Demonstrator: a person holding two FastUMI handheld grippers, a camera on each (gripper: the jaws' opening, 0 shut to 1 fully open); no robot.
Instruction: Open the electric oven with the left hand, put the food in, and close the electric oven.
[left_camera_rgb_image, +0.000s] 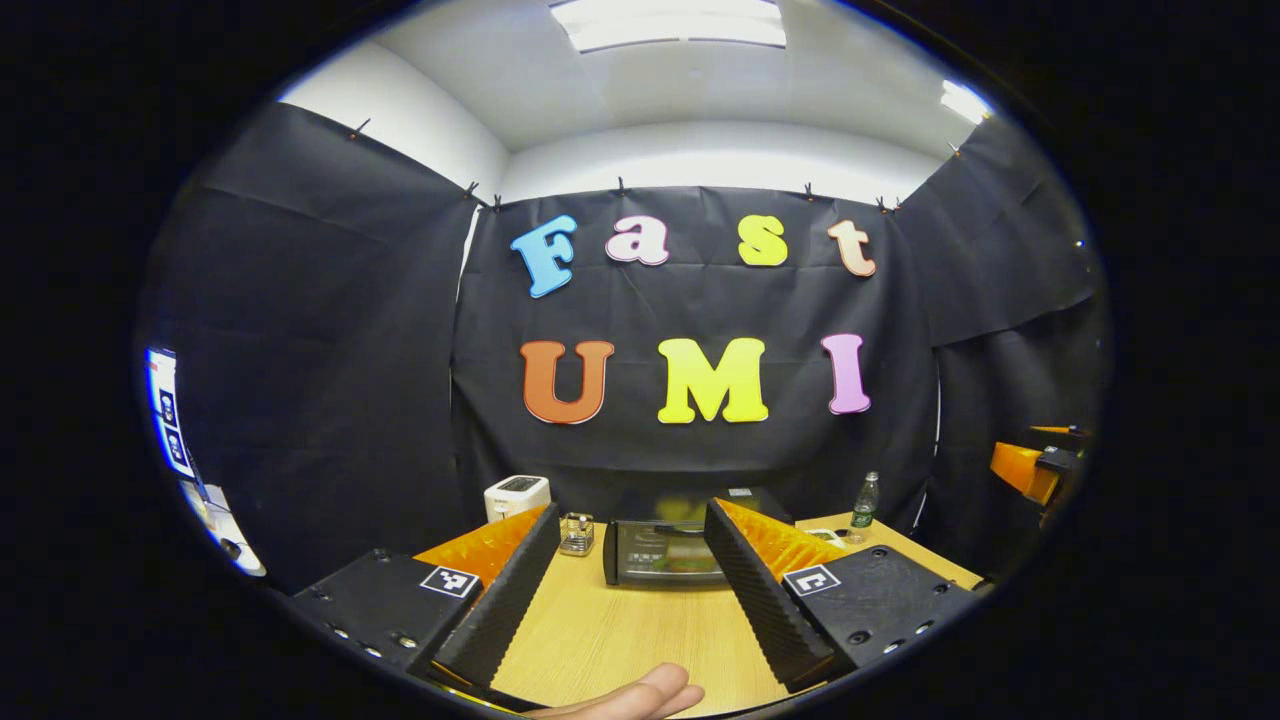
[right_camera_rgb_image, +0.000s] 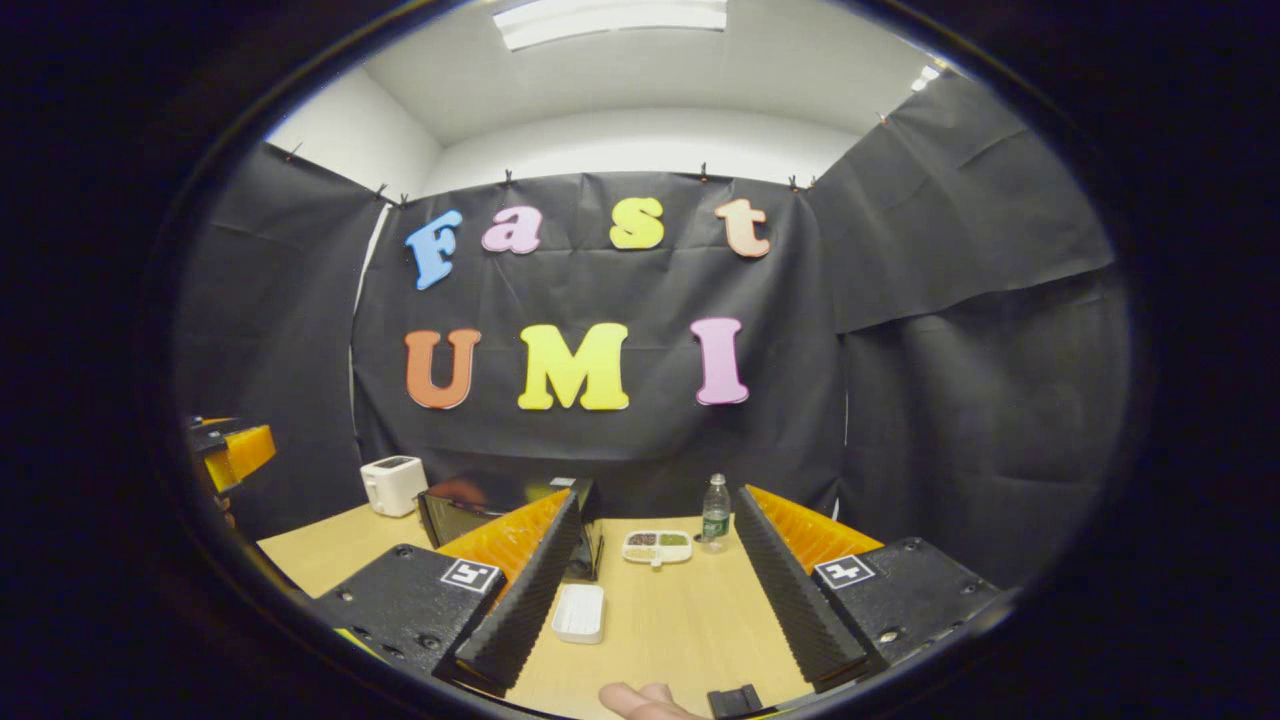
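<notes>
Black cloth hangs behind a wooden table (left_camera_rgb_image: 640, 630). At its back sits the oven (left_camera_rgb_image: 665, 550), door closed, straight ahead of the left gripper (left_camera_rgb_image: 635, 590), whose fingers are spread wide. Near the right gripper (right_camera_rgb_image: 655, 600), also spread and holding nothing, lies a white tray (right_camera_rgb_image: 579, 612).

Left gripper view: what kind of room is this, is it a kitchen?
Probably not a real kitchen: it looks like a small recording booth set up like one. Black cloth hangs all round as walls, and a wooden table holds an electric oven, a white toaster and a water bottle.
</notes>
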